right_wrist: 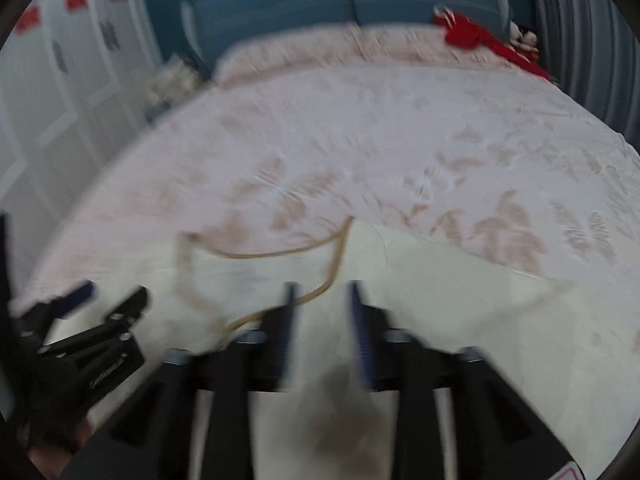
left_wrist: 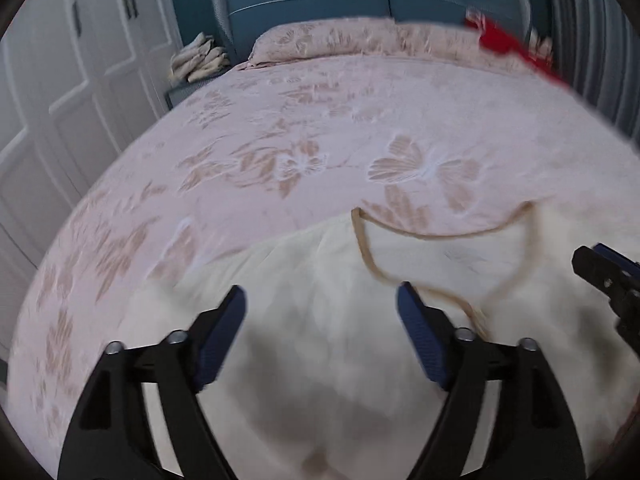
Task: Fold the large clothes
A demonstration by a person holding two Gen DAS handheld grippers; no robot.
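Garment [left_wrist: 320,280], cream with a tan-trimmed neckline, lies flat on the near part of the bed [left_wrist: 320,120]. Left gripper [left_wrist: 320,300] stands wide and right gripper [right_wrist: 322,292] half open, both empty above it. Farther off sit pillows [left_wrist: 360,38] and a red cloth [right_wrist: 476,38].

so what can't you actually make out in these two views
- Cream garment, left wrist view: its near part is cut off by the bottom edge and the left gripper; blur smears its folds.
- Same garment, right wrist view: motion blur and the right gripper hide the part beneath.
- Whether the fingers touch cloth: blurred.
- Red item at the headboard: too small and smeared to identify.
- Pile beside the bed: too small.
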